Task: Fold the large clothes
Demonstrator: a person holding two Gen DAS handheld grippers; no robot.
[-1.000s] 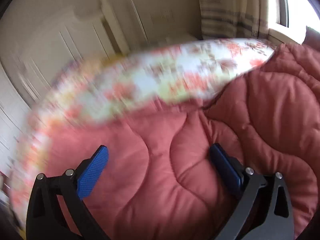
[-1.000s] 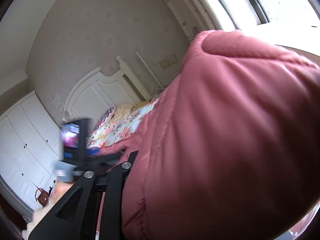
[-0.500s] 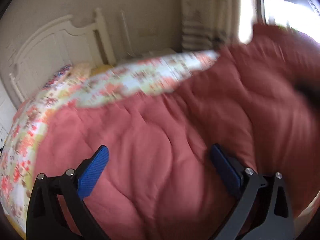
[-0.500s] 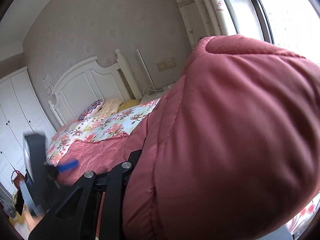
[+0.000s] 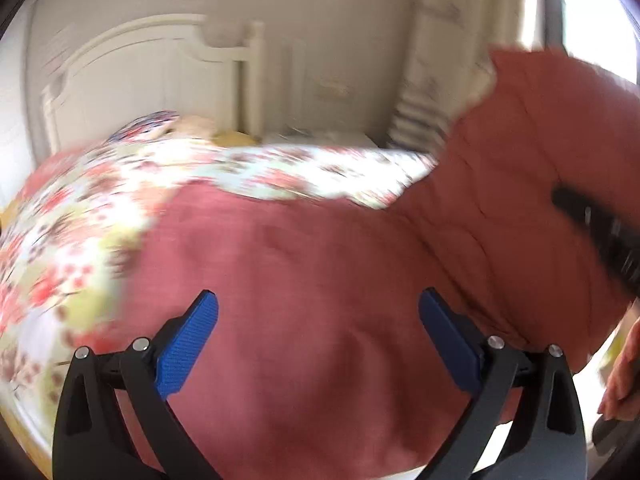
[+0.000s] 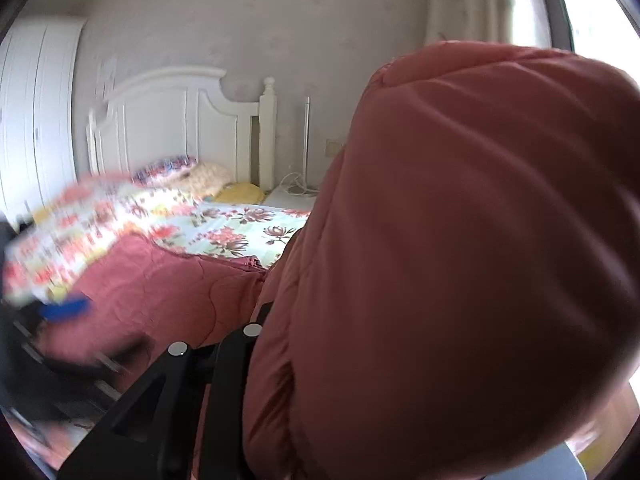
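A large quilt, pink (image 5: pixel 320 260) on one face and floral (image 5: pixel 300 176) on the other, lies spread over the bed. My left gripper (image 5: pixel 316 300) hangs open above the pink face, its blue pads wide apart and pressing nothing. A thick bunched fold of the pink quilt (image 6: pixel 460 240) rises out of my right gripper (image 6: pixel 256 324), which is shut on it. The fold hides that gripper's fingertips. In the left wrist view the right gripper (image 5: pixel 600 232) is a dark blur on the raised fold. The left gripper (image 6: pixel 64 308) shows blurred at the left edge of the right wrist view.
A white headboard (image 6: pixel 176 120) with pillows (image 6: pixel 188 172) stands at the far end of the bed. A white wardrobe (image 6: pixel 36 120) is on the left, and a curtain and a bright window (image 6: pixel 592 12) are on the right. A hand (image 5: pixel 624 372) shows at the right edge.
Both views have swung and risen, so the headboard now shows. The right view has rolled more upright with the fold still in the jaws. The left gripper stays open.
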